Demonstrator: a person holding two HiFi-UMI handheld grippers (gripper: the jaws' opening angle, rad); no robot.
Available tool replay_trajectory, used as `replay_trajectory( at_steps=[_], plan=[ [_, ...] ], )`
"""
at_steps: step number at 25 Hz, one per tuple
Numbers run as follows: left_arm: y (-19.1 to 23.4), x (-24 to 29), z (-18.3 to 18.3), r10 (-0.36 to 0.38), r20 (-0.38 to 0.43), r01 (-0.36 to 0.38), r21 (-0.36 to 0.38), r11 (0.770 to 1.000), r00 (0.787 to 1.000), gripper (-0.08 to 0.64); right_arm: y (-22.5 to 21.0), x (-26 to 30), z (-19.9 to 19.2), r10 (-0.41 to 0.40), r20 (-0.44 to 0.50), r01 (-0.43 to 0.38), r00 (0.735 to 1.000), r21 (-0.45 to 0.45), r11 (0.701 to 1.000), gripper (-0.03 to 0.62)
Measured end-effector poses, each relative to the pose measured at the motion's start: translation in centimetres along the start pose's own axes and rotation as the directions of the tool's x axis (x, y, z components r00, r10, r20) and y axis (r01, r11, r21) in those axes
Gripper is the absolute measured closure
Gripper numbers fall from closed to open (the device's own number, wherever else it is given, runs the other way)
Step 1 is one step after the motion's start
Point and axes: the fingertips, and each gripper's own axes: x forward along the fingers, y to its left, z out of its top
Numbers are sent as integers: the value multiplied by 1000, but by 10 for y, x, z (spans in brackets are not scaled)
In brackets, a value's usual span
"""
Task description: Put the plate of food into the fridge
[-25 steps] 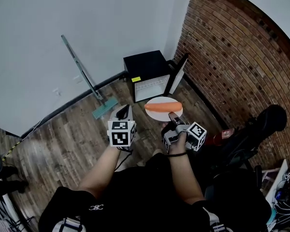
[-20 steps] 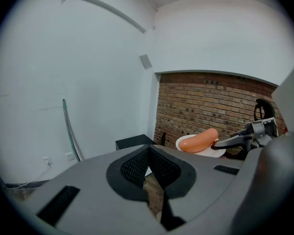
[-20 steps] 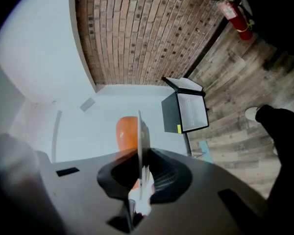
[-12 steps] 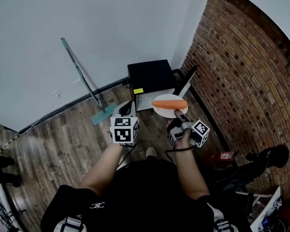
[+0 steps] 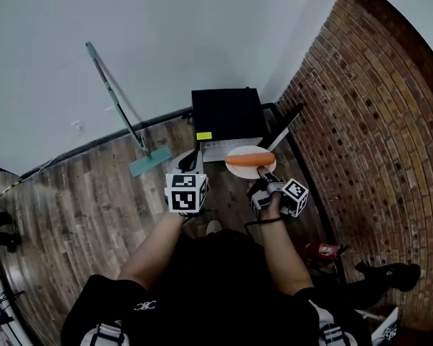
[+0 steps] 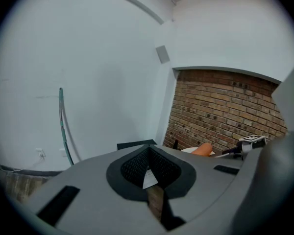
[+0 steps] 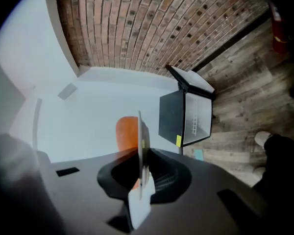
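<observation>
A white plate [image 5: 250, 163] carries a long orange piece of food [image 5: 248, 158]. My right gripper [image 5: 264, 178] is shut on the plate's near rim and holds it level just in front of a small black fridge [image 5: 227, 112] on the floor. The fridge's door [image 5: 282, 125] stands open to the right and shows a white inside [image 5: 221, 148]. In the right gripper view the plate [image 7: 140, 146] runs edge-on between the jaws of that gripper [image 7: 141, 174], with the food [image 7: 127, 133] on its left. My left gripper [image 5: 189, 161] hovers left of the plate, shut and empty.
A mop [image 5: 117, 110] leans on the white wall left of the fridge. A brick wall [image 5: 368, 121] runs along the right, with a red fire extinguisher [image 5: 322, 251] at its foot. The floor is wood planks. The person's shoe [image 5: 213, 226] shows below the grippers.
The person has stepped closer to the fridge. The plate, still in the right gripper, now hangs right before the open fridge. The left gripper has kept its place beside it.
</observation>
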Motion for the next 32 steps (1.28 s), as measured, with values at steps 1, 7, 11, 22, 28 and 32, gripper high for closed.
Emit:
replay_trajectory(
  at_steps=[1,7,11,22,28,32],
  plan=[
    [1,5,-6,-2,-5,2,11,1000,1000,565,-8,7,2,-6,0,6,1000,7,1000,551],
    [37,45,-73,-12,-3,12,18,1000,1000,565,-84,66,1,-36,3,36,999,12,999,551],
    [68,96,-140,-18,35,17,23,1000,999,565,-161,133,12,-25,0,25,1000,-7,1000,551],
    [143,232,-354,-32,61,37,-72,997,998,565,-357,354,68,-12,13,12,1000,10,1000,549],
    [165,230,-381,18,2,-18,-137,990,1000,565,-360,439,69,-42,35,43,998,-20,999,549],
    [175,235,-375,50,15,-48,-116,992,999,565,-352,484,82,-36,61,39,997,-53,998,549]
  ],
)
